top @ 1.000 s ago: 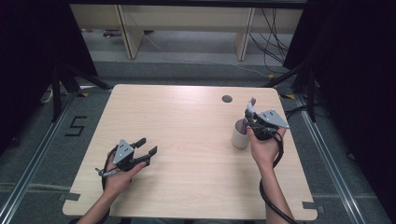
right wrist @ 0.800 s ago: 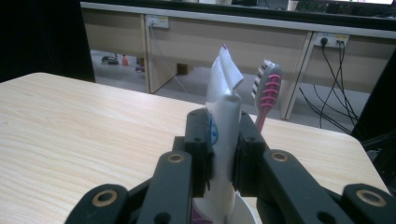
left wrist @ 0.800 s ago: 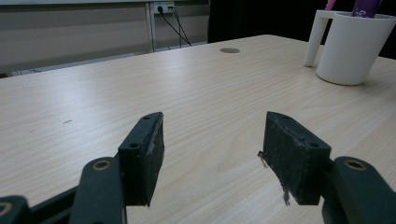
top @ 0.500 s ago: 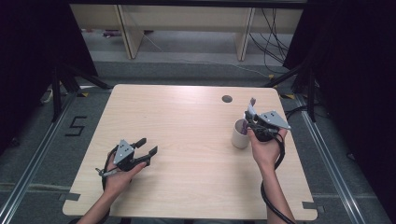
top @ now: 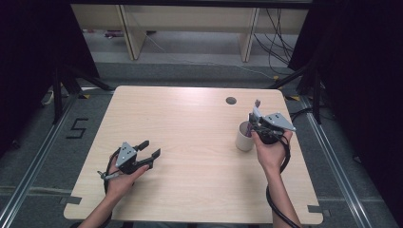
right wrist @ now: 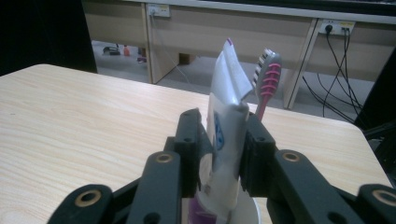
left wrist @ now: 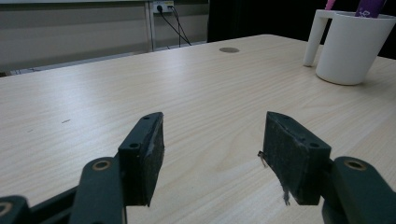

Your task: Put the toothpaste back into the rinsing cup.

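While the white mug (top: 245, 137) stands near the table (top: 190, 142) edge at three o'clock, the right gripper (right wrist: 219, 149), jaws just loosening, flanks its toothpaste tube (right wrist: 224, 140); the left gripper (top: 148, 151) rests released at eight o'clock.

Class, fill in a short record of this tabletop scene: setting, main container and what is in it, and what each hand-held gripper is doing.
Setting: light wooden table with a round hole near its far edge
Container: white mug, upright, right side of the table
Contents: toothpaste tube and pink toothbrush, both standing in the mug
Right hand-held gripper: over the mug, jaws just opening, tube between them, pads close against it
Left hand-held gripper: jaws open, nothing between them, low over the table
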A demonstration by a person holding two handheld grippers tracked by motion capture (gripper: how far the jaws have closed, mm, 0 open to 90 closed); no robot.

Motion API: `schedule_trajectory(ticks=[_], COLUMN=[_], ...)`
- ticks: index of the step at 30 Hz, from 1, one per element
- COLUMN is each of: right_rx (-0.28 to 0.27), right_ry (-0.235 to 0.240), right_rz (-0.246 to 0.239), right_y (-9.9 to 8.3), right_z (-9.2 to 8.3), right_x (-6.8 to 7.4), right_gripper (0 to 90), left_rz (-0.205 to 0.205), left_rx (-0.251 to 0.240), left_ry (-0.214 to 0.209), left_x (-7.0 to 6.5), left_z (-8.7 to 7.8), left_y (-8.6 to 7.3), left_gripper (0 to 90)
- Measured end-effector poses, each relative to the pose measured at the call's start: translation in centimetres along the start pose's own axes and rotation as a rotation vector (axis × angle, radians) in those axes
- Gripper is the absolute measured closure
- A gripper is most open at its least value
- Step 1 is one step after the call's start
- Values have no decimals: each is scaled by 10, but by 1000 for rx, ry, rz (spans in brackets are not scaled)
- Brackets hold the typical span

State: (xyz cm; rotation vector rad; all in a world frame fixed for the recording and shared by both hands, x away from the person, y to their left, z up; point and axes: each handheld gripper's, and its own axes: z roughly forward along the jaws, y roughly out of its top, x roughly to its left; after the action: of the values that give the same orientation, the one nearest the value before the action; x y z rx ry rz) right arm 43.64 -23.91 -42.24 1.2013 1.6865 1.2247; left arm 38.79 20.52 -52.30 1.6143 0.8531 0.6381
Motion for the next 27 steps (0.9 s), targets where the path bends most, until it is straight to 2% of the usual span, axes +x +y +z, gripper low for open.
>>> schedule_trajectory(ticks=[6,7,9,12,13,14,16,18,20,21,22,23,24,25,26,27], right_rx=[19,7,27,9,13,17,21,44,40,45,52,55,55,52,48,58], right_ry=[-2,-5,-2,-4,-4,-1,3,12,11,7,9,11,9,7,16,7], right_rz=[14,11,36,23,19,39,21,35,32,5,-2,21,8,22,7,22], right_y=[0,0,0,0,0,0,0,-1,-2,-2,-2,-3,-3,-4,-4,-4], right_z=[1,1,0,1,1,1,0,-1,-2,-3,-4,-6,-7,-8,-9,-11], right_x=[1,0,1,0,0,1,1,3,4,3,3,4,3,4,3,4], right_gripper=[643,631,591,533,516,500,478,445,428,419,415,409,402,398,394,388], left_rz=[-2,-2,-5,-5,-5,-5,-4,-5,-5,-6,-6,-4,-4,-4,-4,-5], left_rx=[-1,-1,2,7,7,7,7,4,4,6,7,8,6,6,5,5], left_ry=[0,0,1,3,3,3,3,2,2,2,2,4,4,4,5,5], left_x=[0,0,0,0,0,0,0,0,0,0,0,0,0,0,0,0], left_z=[0,0,0,-1,-1,-1,-1,-1,-1,-1,-1,-1,-1,-1,-1,-1], left_y=[0,0,0,0,0,0,0,0,0,0,0,0,0,0,0,0], left_gripper=[383,383,382,382,381,381,381,381,381,381,381,381,381,381,381,381])
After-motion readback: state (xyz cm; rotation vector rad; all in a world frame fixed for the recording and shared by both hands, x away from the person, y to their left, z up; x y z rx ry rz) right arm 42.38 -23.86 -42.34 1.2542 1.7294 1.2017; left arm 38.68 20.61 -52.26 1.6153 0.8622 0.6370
